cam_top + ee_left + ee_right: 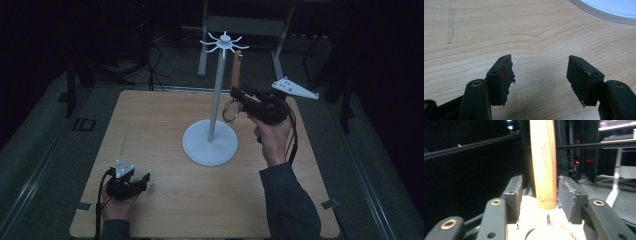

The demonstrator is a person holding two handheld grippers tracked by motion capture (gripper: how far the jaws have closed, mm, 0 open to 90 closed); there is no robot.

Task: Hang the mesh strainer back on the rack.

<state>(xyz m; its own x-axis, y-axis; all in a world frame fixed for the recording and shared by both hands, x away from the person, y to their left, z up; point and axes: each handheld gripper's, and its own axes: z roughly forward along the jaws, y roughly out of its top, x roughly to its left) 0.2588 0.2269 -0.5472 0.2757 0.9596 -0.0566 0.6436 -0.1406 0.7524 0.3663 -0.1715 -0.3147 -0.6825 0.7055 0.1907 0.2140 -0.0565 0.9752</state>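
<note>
Between the right gripper's (239,98) jaws, a wooden-handled whisk (235,70) stands clamped upright for hooking onto the stand (223,43) above; left gripper (142,178) rests released.

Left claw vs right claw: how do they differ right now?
Left claw sits low at the near left of the table; right claw is raised beside the white stand. Left claw's jaws gape wide with bare wood between them; right claw's jaws flank a wooden-handled utensil, handle upright, wire end hanging below. Whether they clamp it is unclear. Both are black, hand-held, with a grey plate on top.
</note>
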